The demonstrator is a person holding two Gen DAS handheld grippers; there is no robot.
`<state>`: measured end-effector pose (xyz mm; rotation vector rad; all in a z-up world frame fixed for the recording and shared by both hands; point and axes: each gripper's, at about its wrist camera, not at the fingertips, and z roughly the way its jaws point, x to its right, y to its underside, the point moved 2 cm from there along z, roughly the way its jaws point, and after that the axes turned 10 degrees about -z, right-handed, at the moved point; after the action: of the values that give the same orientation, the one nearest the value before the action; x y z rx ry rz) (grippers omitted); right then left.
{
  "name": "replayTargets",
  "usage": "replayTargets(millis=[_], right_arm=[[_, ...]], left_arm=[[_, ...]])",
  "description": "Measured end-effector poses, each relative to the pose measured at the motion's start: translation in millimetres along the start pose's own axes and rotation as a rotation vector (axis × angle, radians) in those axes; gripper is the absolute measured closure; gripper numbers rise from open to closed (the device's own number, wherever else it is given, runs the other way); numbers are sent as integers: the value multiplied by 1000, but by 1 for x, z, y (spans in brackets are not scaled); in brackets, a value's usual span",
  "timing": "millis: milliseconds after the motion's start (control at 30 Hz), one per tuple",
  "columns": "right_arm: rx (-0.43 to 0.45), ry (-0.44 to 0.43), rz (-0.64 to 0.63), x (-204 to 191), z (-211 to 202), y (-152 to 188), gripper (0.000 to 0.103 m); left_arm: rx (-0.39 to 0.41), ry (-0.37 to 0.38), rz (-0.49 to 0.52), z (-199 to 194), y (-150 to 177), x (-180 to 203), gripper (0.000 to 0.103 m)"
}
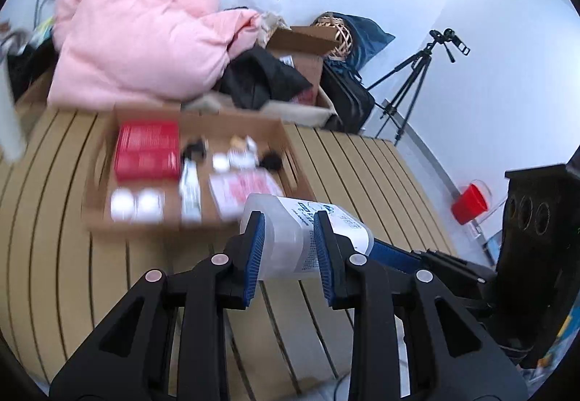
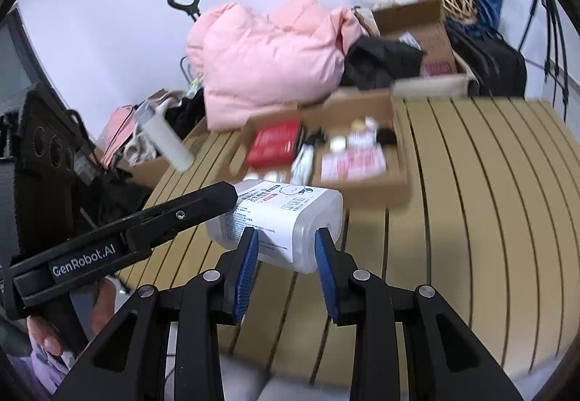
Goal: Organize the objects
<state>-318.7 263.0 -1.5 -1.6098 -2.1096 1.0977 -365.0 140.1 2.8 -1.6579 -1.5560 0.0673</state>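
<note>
Lower centre of both views, the left gripper (image 1: pixel 288 248) and right gripper (image 2: pixel 286 268) each clamp the same tub (image 2: pixel 282 219), apparently held above the table (image 2: pixel 471 201). Behind it sits the tray (image 1: pixel 290 143); uneven pulling could twist the tub loose.

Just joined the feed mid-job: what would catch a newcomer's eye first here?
A translucent plastic bottle with a printed label is clamped from both ends between the left hand-held gripper and the right hand-held gripper, above the slatted table. Behind it sits a cardboard tray of small items, then a pink quilt.
</note>
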Motion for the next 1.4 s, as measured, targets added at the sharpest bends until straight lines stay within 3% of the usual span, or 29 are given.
replayTargets(millis=[167, 267, 300, 367, 433, 467, 533, 567, 600, 633, 733, 867, 1000, 1167, 1400], right_arm=[[-8, 51, -41, 37, 62, -68, 68], [-68, 72, -56, 70, 121, -94, 68], [-96, 77, -61, 76, 136, -97, 68], [-162, 101, -34, 102, 181, -101, 67], [-235, 140, 7, 123, 211, -94, 67], [-242, 142, 24, 128, 215, -92, 67], [-196, 108, 43, 133, 207, -86, 67], [-186, 106, 43, 133, 203, -85, 64], [-181, 109, 41, 133, 198, -84, 62], [-170, 110, 35, 130, 187, -84, 61], [-146, 106, 8, 118, 162, -87, 58], [-119, 139, -77, 90, 106, -89, 54], [-85, 167, -132, 66, 34, -68, 44], [-82, 251, -173, 42, -53, -15, 42], [-62, 262, -65, 1, -113, 70, 42]], left_arm=[[-24, -26, 0, 70, -72, -20, 79], [-87, -57, -25, 133, -101, -43, 78], [-136, -61, -49, 164, -107, -56, 73], [-183, -139, -60, 201, -110, -76, 66], [-236, -268, 22, 222, -104, -84, 65], [-237, -263, 69, 217, -100, -81, 65], [-167, -194, 110, 194, -97, -75, 46], [-137, -200, 122, 184, -97, -73, 32], [-98, -214, 134, 172, -98, -70, 27], [-59, -235, 147, 154, -96, -68, 27], [-43, -262, 156, 119, -91, -67, 26], [-4, -362, 151, 56, -72, -69, 26], [74, -410, 148, -34, -33, -73, 8], [186, -584, 193, -126, 27, -73, 1], [240, -581, 130, -206, 123, -68, 0]])
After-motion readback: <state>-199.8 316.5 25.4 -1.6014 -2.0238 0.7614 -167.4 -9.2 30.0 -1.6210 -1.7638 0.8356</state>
